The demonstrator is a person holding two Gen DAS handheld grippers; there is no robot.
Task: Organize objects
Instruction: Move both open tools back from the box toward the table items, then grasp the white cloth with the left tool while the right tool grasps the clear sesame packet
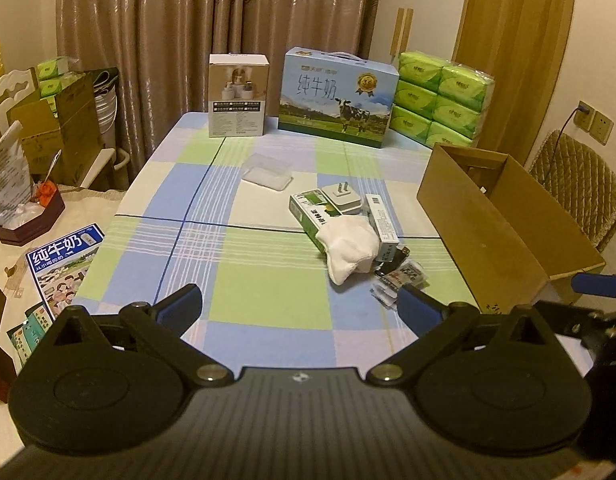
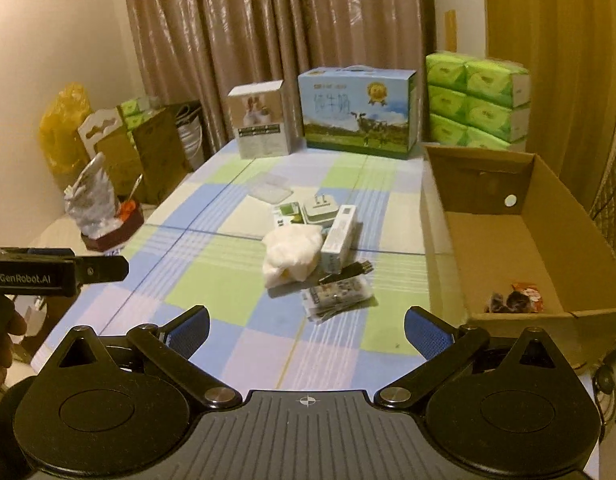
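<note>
**Soft sock first, stiff cartons after**

Checked cloth covers the surface [image 1: 268, 280]. Mid-surface, left of the cardboard box [image 2: 508, 240], lies a pile: a light, limp sock [image 1: 350, 250], best pinched mid-fold, over rigid cartons [image 1: 382, 222]. Left claw [image 1: 300, 302] and right claw [image 2: 306, 326] both gape empty.

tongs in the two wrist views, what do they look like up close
Both tongs look alike: the left tongs and right tongs have matte black linkage arms on silver pivot bolts, two round black hubs, a ribbed dark base with a small white crosshair mark, and blue textured pads. Seen from the right wrist view, the left unit's side reads "GenRobot.AI" in white.
</note>
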